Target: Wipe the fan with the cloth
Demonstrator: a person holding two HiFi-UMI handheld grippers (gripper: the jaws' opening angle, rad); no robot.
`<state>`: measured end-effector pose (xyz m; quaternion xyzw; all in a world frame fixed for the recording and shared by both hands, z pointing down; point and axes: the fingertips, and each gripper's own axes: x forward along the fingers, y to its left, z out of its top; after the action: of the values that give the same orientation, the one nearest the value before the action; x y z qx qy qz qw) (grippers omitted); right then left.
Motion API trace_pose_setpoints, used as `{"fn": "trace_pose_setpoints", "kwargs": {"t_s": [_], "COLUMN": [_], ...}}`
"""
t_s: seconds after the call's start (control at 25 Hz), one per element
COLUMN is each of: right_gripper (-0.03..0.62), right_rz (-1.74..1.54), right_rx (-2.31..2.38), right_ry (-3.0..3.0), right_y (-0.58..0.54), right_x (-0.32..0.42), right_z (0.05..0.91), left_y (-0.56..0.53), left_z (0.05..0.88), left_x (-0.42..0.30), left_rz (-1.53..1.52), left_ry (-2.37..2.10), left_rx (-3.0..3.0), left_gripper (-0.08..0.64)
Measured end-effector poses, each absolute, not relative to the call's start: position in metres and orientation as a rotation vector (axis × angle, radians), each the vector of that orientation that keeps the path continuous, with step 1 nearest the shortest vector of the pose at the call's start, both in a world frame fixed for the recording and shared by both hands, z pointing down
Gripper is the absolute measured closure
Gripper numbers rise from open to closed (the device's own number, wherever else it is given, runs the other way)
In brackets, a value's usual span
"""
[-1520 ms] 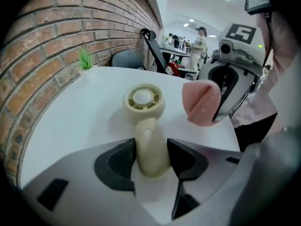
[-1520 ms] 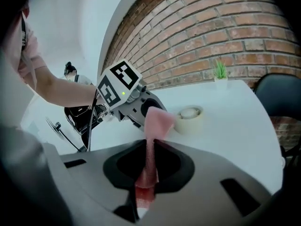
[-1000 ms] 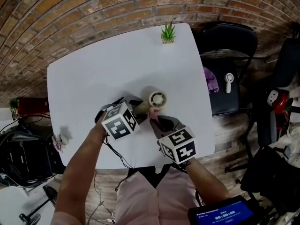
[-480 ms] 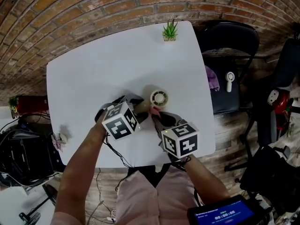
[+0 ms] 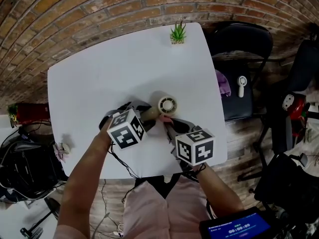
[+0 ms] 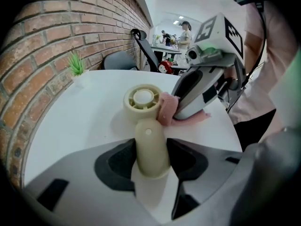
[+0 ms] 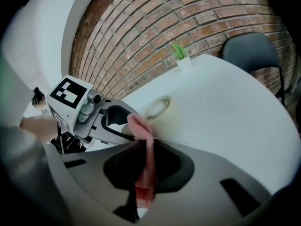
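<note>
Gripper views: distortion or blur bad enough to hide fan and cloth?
Left gripper view: heavy fisheye, dark corners, yet fan and cloth sharp. Right gripper view: same bowing; cloth soft near the jaws, fan pale against white table. Head view: dim, table edges bent.

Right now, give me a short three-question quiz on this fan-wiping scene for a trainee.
1. True or false: the left gripper is shut on the handle of the handheld fan.
2. What is the right gripper holding? A, a pink cloth; B, a sponge; C, nothing.
3. Name the thing that stands at the far edge of the white table.

Key: 1 true. 2 A. 3 the potted plant.
</note>
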<state>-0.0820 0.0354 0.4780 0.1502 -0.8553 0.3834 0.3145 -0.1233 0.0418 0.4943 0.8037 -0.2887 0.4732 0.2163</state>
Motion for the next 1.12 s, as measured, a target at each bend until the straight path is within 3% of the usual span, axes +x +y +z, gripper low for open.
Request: {"fn": "trace_pose_setpoints", "kwargs": {"t_s": [1.12], "right_gripper": [0.558], "right_rz": [1.019], "right_rx": [0.431], "right_ry": [-2.175], "right_y": [0.025], "right_x": [-0.046], "right_z": [0.489], "left_y": [0.042], "left_z": [0.497], "left_x": [-0.118], "left_rz": [1.441], "left_ry": [-0.625], "left_rx": [2.363], "left_gripper": [0.348]}}
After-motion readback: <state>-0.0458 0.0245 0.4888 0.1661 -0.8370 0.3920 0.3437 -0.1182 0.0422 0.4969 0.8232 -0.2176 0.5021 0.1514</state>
